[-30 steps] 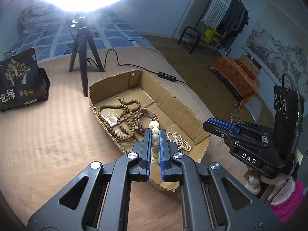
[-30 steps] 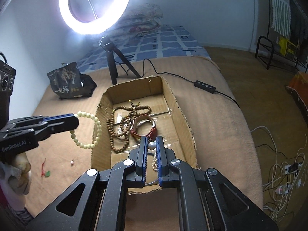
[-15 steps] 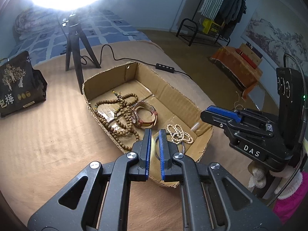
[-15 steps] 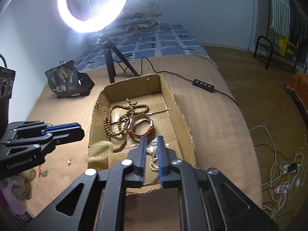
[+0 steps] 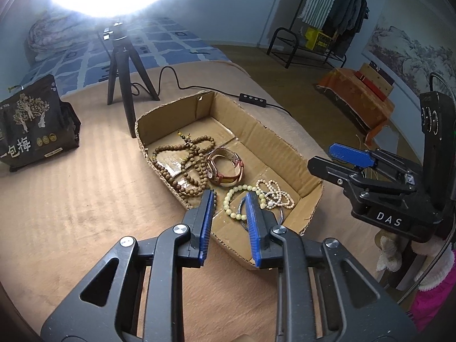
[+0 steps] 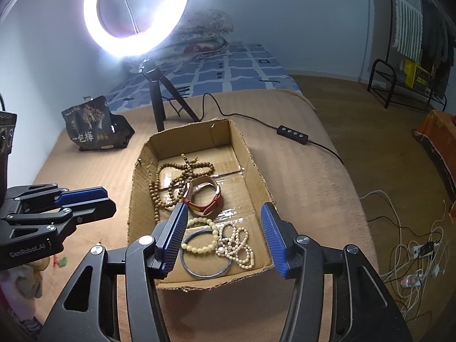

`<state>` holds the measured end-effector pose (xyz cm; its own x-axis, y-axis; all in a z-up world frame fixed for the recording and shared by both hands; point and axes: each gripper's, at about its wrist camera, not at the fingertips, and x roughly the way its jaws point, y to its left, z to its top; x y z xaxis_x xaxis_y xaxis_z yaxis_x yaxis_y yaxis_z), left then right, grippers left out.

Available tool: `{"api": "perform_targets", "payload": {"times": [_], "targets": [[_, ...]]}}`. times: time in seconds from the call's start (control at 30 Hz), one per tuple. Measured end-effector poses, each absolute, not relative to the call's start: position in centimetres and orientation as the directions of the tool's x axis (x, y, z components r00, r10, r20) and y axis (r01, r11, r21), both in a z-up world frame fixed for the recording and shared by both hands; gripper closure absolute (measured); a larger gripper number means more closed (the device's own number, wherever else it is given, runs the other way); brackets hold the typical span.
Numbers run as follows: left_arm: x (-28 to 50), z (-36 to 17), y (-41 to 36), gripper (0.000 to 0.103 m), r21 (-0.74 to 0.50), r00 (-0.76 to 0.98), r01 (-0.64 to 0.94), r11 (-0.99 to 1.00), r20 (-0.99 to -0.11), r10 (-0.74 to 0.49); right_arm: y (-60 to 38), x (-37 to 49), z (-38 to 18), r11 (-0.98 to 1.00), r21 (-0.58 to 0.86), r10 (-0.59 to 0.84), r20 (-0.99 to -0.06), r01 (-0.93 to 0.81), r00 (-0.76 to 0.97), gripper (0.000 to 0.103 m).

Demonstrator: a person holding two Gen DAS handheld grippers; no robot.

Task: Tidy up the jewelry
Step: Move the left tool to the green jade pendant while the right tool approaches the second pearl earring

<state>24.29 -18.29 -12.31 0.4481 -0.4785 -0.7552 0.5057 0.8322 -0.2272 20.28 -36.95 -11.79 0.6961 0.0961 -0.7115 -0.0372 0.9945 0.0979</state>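
Note:
An open cardboard box lies on the tan blanket. In it are brown wooden beads, a red-strapped watch, a pale green bead bracelet, a pearl strand and a bluish bangle. My left gripper hovers at the box's near-left edge with its jaws opening and nothing pressed between them. My right gripper is above the near end of the box, jaws opening and wider, holding nothing.
A lit ring light on a black tripod stands behind the box. Its cable and remote run to the right. A black snack bag sits far left. Loose cables lie on the floor.
The left gripper let go of the pale green bracelet, which fell into the box. The right gripper released the bangle into the box. Both jaws have spread apart.

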Motion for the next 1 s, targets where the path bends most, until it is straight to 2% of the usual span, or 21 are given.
{"api": "perform_targets", "payload": {"times": [0.07,0.13,0.17,0.2,0.33,0.47,0.9,1.0], "targets": [[24.1,-12.2,-18.0,0.081,-0.223,0.452,0.502,0.836,-0.756,-0.473,-36.9,20.2,-11.7,0.995,0.094,0.093,-0.710,-0.037,0.698,0.049],[23.9,-12.1,-17.8,0.071,-0.217,0.458,0.499,0.839,-0.756,-0.467,-36.8,20.0,-11.6,0.995,0.090,0.088,-0.708,-0.034,0.701,0.042],[23.7,-11.9,-17.5,0.062,-0.216,0.464,0.496,0.841,-0.752,-0.467,-36.8,19.9,-11.5,0.996,0.088,0.085,-0.705,-0.032,0.704,0.039],[23.6,-11.8,-17.2,0.057,-0.216,0.471,0.492,0.843,-0.749,-0.467,-36.7,19.8,-11.4,0.996,0.087,0.083,-0.704,-0.030,0.706,0.038],[23.4,-11.3,-16.0,0.056,-0.211,0.484,0.473,0.855,-0.749,-0.453,-36.6,19.5,-11.1,0.996,0.087,0.081,-0.702,-0.028,0.707,0.036],[22.9,-10.7,-14.1,0.046,-0.193,0.510,0.454,0.870,-0.744,-0.431,-36.1,19.3,-10.8,0.997,0.075,0.070,-0.698,-0.025,0.712,0.031],[20.8,-9.8,-5.6,0.040,-0.164,0.574,0.346,0.924,-0.742,-0.347,-31.8,18.7,-10.1,0.992,0.042,0.116,-0.695,-0.120,0.710,0.030],[20.1,-10.1,-3.6,0.040,-0.163,0.584,0.320,0.933,-0.742,-0.330,-30.3,18.4,-10.1,0.989,0.032,0.127,-0.693,-0.145,0.709,0.027]]}}
